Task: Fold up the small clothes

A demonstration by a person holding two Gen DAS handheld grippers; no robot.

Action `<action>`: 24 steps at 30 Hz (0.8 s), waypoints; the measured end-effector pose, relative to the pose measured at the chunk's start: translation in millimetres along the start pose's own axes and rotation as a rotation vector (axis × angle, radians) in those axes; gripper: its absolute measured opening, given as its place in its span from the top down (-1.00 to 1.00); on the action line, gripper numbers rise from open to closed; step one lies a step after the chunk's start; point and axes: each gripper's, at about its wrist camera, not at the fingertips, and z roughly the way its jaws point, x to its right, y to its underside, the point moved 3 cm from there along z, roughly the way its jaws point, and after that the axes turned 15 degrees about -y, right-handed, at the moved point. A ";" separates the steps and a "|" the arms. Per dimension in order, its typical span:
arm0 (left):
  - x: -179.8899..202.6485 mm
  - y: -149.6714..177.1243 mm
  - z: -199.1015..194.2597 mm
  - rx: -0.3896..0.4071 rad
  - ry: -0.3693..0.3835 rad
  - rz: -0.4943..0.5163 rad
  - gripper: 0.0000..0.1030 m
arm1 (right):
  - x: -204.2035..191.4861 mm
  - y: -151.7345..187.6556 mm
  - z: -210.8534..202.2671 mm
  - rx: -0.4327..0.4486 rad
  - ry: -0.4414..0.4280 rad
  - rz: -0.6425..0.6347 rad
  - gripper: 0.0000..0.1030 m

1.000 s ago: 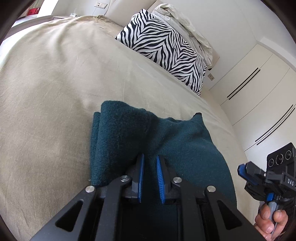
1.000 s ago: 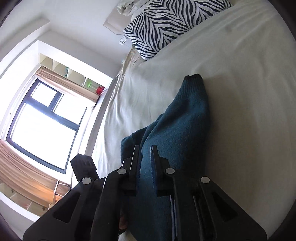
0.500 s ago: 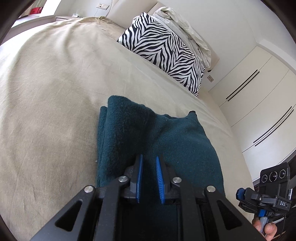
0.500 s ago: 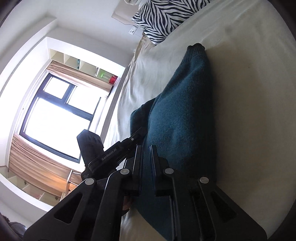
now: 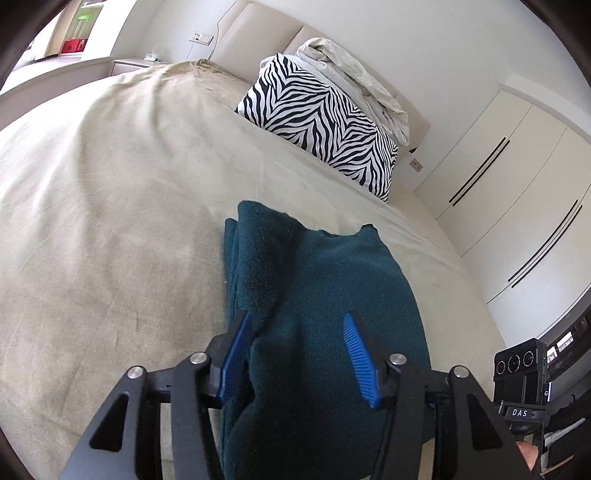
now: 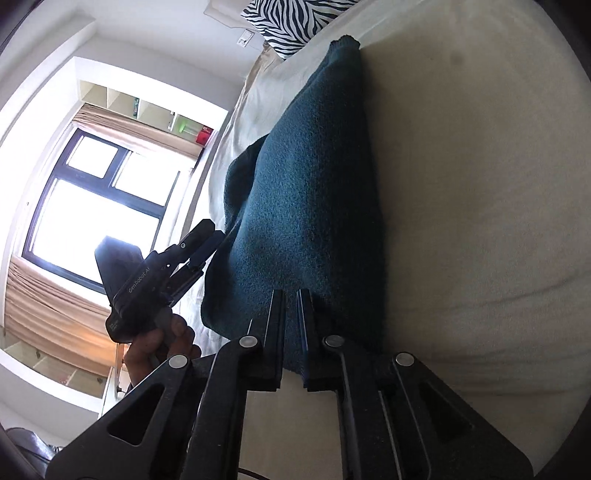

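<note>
- Garment [image 5: 325, 295]: dark teal knit, folded into a long narrow bundle, lying on the beige bedspread [image 5: 110, 221] toward the near right part of the bed. No label or print shows on it.
- Long axis: runs from the near edge of the bed away toward the zebra-print pillow [image 5: 325, 122]; the far end carries a small raised corner, and the left side shows stacked fold edges.
- Left gripper [image 5: 299, 354]: black frame, blue ribbed pads [image 5: 356, 358]. Jaws have just been opening and now stand wide and released, with the near end of the garment lying between them. The left pad sits at the garment's left fold edge; the right pad stands over the cloth, and whether either touches it cannot be told. In the right wrist view the side of this gripper [image 6: 207, 247] reads "GenRobot.AI", and a hand [image 6: 162, 347] grips its handle.
- Right gripper [image 6: 291, 314]: black frame, jaws just opened a little, to a narrow gap. The garment's near end lies just beyond the tips, with a dark strip in the gap; whether the pads pinch any cloth cannot be told. In the left wrist view its camera block [image 5: 522, 373] shows at the far right edge, with a plate reading "DAS".
- Surroundings: crumpled pale bedding [image 5: 354, 70] heaped behind the pillow against a padded headboard [image 5: 258, 29]; white wardrobe doors [image 5: 517, 177] with dark slit handles on the right; window [image 6: 96, 206] with dark frame and tan curtains on the left.
</note>
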 end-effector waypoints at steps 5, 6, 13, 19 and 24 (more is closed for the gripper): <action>-33.5 -11.5 10.0 -0.097 -0.049 -0.050 -0.62 | -4.3 -35.7 -32.5 0.143 0.073 -0.016 -0.52; -36.3 -10.3 16.6 -0.135 -0.030 -0.060 -0.61 | 2.0 -42.8 -29.4 0.130 0.081 0.010 -0.52; -22.2 3.2 47.8 -0.340 0.068 -0.036 -0.61 | 55.0 -71.8 6.7 0.035 0.046 0.176 -0.48; -4.7 -0.9 74.5 -0.443 0.092 -0.038 -0.31 | 39.7 -71.7 39.8 -0.029 0.063 0.127 -0.30; -5.1 3.1 85.6 -0.462 0.072 -0.095 0.21 | 46.0 -69.3 45.3 -0.035 0.119 0.161 -0.11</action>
